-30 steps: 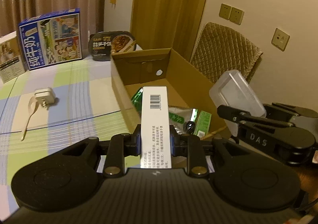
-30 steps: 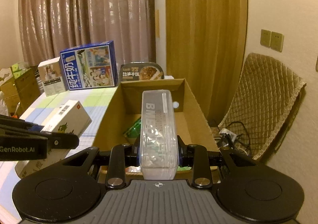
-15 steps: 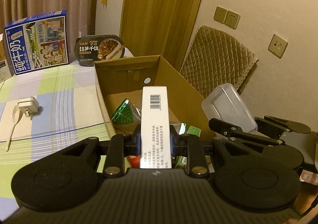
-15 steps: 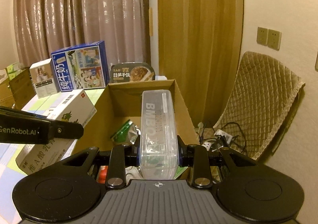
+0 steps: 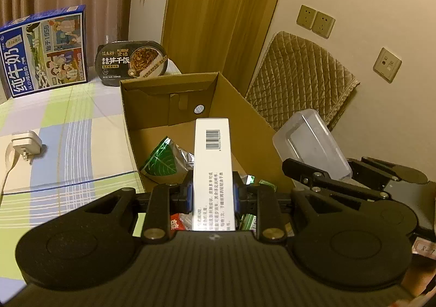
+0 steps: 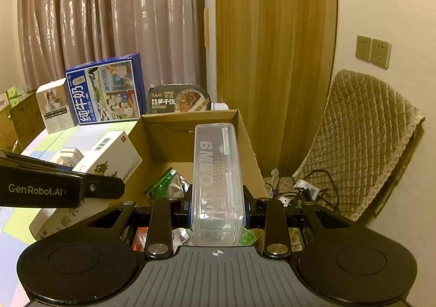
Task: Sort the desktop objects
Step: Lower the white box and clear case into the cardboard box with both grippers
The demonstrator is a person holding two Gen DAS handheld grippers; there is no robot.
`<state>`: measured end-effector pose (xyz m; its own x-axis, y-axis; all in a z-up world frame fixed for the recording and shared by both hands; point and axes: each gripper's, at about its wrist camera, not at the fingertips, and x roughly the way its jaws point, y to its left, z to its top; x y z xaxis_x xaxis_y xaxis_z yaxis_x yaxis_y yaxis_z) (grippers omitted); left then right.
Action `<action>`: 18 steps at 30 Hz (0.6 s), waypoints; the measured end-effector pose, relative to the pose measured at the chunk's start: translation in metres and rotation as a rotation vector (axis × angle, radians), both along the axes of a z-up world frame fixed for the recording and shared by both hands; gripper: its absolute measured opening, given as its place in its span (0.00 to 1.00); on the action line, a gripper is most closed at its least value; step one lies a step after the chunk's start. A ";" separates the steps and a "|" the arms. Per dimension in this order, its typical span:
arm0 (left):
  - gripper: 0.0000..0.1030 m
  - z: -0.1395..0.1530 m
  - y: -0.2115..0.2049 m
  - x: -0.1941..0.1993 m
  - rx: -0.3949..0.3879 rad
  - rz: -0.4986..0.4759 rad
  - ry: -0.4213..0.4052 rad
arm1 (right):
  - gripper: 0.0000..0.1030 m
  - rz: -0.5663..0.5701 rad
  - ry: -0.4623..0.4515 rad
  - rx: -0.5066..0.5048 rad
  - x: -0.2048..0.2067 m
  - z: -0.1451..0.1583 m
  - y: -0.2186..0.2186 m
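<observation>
Both tools hover above the open brown cardboard box, already holding snack packets. The left gripper pinches a slim white barcoded carton; the right gripper pinches a clear plastic lidded container. Risk: 2 simultaneous releases could collide, or 1 item may clip the box's rim and tumble outside.
</observation>
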<state>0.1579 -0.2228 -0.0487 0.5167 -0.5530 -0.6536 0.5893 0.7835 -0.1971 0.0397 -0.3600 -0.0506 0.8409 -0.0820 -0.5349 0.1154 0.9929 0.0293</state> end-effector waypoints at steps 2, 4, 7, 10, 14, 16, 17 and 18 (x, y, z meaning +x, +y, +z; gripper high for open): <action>0.21 -0.002 -0.001 0.002 0.000 0.000 0.003 | 0.28 0.001 0.000 -0.001 0.002 0.000 -0.001; 0.21 -0.003 -0.003 0.004 0.001 -0.001 0.006 | 0.28 0.003 0.000 -0.002 0.004 0.000 -0.002; 0.21 -0.005 -0.005 0.007 0.002 -0.001 0.008 | 0.28 0.006 0.001 -0.005 0.008 0.000 -0.003; 0.21 -0.007 -0.006 0.010 0.000 0.000 0.012 | 0.28 0.007 0.001 -0.007 0.011 0.000 -0.004; 0.21 -0.007 -0.006 0.015 -0.005 0.001 0.013 | 0.28 0.006 0.000 -0.009 0.016 -0.001 -0.005; 0.21 -0.008 -0.008 0.018 -0.005 0.000 0.011 | 0.28 0.005 0.001 -0.009 0.017 -0.001 -0.005; 0.21 -0.009 -0.009 0.019 -0.004 0.000 0.011 | 0.28 0.004 0.001 -0.009 0.019 -0.001 -0.006; 0.21 -0.010 -0.009 0.021 -0.003 -0.002 0.015 | 0.28 0.004 0.002 -0.010 0.020 -0.001 -0.007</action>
<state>0.1789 -0.2322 -0.0584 0.5062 -0.5558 -0.6594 0.5877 0.7819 -0.2079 0.0598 -0.3665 -0.0518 0.8401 -0.0836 -0.5360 0.1110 0.9936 0.0191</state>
